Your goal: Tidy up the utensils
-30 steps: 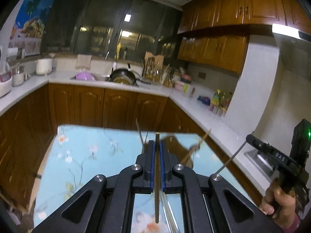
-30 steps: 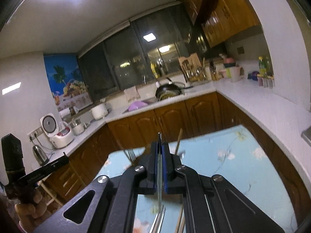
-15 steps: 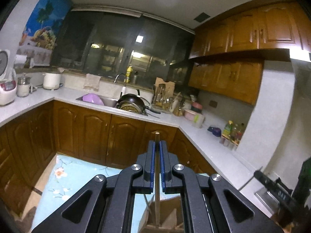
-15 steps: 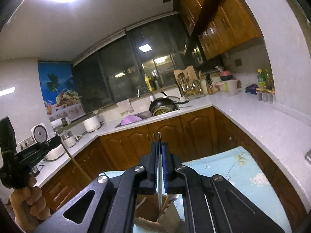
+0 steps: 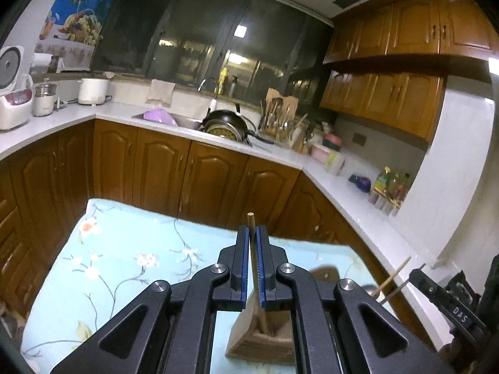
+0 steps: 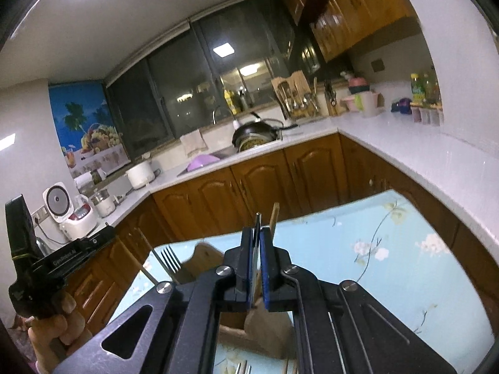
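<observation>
The left gripper (image 5: 253,240) has its jaws pressed together on a wooden chopstick (image 5: 256,268). The stick stands almost upright between the blue pads; its blunt top comes out just above the fingertips, and its lower end goes down into a wooden holder (image 5: 265,342) that stands directly under the gripper. The holder sits on a table with a light blue flowered cloth (image 5: 124,265).

The right gripper (image 6: 257,243) has its jaws pressed together on a thin flat metal utensil (image 6: 257,249), seen edge-on; what kind of utensil it is, I cannot tell. Just behind its right finger, another wooden stick (image 6: 274,215) rises. Under this gripper the same holder (image 6: 265,324) is visible, with its rim close below the fingers. To the left of the gripper, a fork (image 6: 170,260) stands with its tines up, and beside it the other gripper is held by a hand (image 6: 53,333).

Ahead of both grippers the cloth is free up to the far edge of the table. Beyond this edge there is a gap, then brown cabinet doors (image 5: 162,171) under a white counter (image 5: 336,193). To the right of the right gripper the table edge runs near the counter.
</observation>
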Tool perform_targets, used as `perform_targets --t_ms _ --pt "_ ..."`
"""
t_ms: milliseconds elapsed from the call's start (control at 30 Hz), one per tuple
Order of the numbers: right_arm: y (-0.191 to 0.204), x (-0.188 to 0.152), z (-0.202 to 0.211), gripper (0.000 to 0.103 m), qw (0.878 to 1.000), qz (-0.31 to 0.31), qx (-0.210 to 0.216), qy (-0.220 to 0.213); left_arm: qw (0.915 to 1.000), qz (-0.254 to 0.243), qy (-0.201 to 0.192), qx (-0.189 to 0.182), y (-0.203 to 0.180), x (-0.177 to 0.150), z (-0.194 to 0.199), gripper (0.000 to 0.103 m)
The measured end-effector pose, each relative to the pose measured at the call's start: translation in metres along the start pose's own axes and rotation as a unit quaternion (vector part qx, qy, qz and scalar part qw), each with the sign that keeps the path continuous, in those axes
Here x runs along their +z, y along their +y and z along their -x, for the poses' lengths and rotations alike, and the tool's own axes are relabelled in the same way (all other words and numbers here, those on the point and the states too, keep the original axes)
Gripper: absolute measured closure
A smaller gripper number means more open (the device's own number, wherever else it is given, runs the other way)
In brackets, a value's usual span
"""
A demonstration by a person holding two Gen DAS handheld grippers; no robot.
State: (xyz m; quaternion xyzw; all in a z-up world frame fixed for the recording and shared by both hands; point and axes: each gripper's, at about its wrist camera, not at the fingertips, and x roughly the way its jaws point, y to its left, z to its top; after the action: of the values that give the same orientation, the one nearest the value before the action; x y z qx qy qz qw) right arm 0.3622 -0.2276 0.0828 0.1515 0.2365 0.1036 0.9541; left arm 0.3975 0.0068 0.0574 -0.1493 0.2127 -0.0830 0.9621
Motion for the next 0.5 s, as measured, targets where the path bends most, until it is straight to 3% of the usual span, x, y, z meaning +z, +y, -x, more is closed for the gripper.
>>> perform_targets --t_ms 133,500 --pt "-0.003 -0.009 -0.007 0.098 1.000 -0.002 0.000 0.020 0.9999 -0.013 0.009 0.002 0.001 0.011 -0.005 0.100" --pt "-0.002 -0.013 -0.008 0.097 1.000 -0.004 -0.003 0.025 0.9997 -0.019 0.014 -0.002 0.010 0.015 0.008 0.099"
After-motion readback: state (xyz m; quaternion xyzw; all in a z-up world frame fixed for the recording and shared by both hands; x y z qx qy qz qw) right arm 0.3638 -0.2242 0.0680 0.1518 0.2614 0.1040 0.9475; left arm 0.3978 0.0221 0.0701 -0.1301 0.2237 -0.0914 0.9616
